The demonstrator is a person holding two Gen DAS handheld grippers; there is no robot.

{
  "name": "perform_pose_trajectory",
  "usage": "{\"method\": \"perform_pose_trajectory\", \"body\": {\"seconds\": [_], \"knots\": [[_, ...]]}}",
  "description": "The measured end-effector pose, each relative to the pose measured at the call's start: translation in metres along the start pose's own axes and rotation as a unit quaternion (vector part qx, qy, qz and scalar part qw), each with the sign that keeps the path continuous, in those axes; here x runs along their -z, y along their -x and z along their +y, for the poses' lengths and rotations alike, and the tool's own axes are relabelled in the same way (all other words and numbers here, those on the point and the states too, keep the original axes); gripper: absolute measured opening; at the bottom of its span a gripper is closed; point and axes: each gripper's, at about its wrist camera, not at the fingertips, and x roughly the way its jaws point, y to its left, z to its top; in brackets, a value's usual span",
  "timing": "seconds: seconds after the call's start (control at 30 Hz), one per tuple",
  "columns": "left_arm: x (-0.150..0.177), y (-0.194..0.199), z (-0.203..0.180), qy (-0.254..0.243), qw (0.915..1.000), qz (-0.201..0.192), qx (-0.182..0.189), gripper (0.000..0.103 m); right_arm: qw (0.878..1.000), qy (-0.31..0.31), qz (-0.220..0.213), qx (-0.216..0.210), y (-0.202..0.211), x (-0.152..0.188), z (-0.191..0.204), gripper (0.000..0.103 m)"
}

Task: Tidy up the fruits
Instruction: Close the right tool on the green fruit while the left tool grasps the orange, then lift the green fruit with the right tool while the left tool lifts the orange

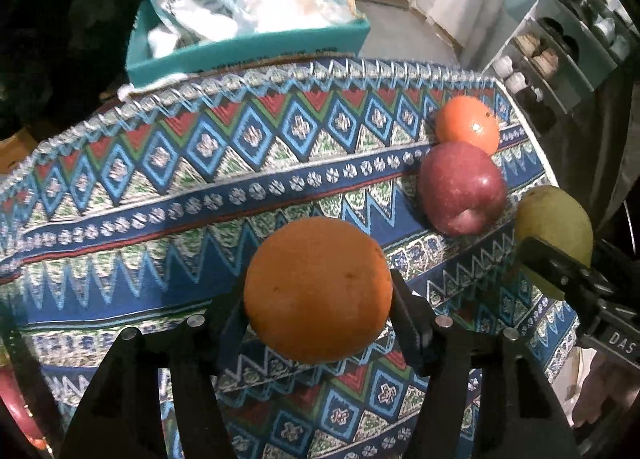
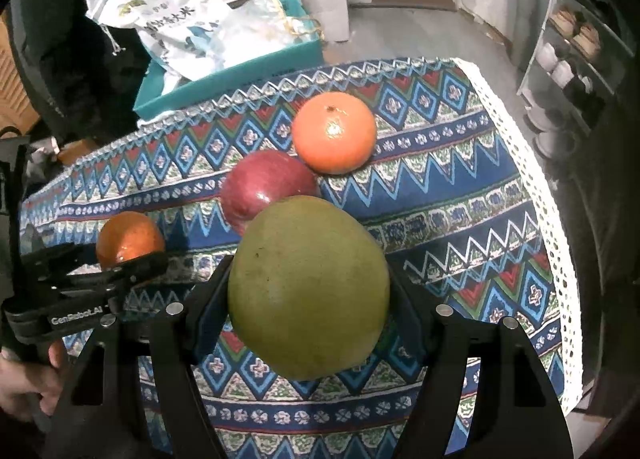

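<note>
My left gripper [image 1: 319,286] is shut on a large orange [image 1: 318,289], its two pads pressing the fruit's sides just above the patterned tablecloth [image 1: 160,199]. To the right, my right gripper [image 2: 310,275] is shut on a big green fruit [image 2: 310,283], also lifted off the cloth. A red apple [image 2: 264,187] and a second orange [image 2: 334,133] lie touching each other on the cloth behind it. In the right wrist view the left gripper [image 2: 120,257] holds its orange [image 2: 128,239] at the left. In the left wrist view the green fruit [image 1: 556,227] is at the right edge.
A teal box [image 2: 240,71] with white bags stands beyond the table's far edge. A shelf rack [image 2: 572,59] with shoes is at the right, past the cloth's lace border [image 2: 532,179]. A person's hand [image 2: 24,383] grips the left tool's handle.
</note>
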Motion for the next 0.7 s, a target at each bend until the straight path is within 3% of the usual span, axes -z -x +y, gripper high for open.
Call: {"method": "perform_pose_trajectory", "body": {"seconds": [0.7], "knots": [[-0.006,0.101,-0.017,-0.032,0.996,-0.084,-0.003,0.065,0.995,0.043,-0.078,-0.037,0.074,-0.023,0.044,0.072]]}}
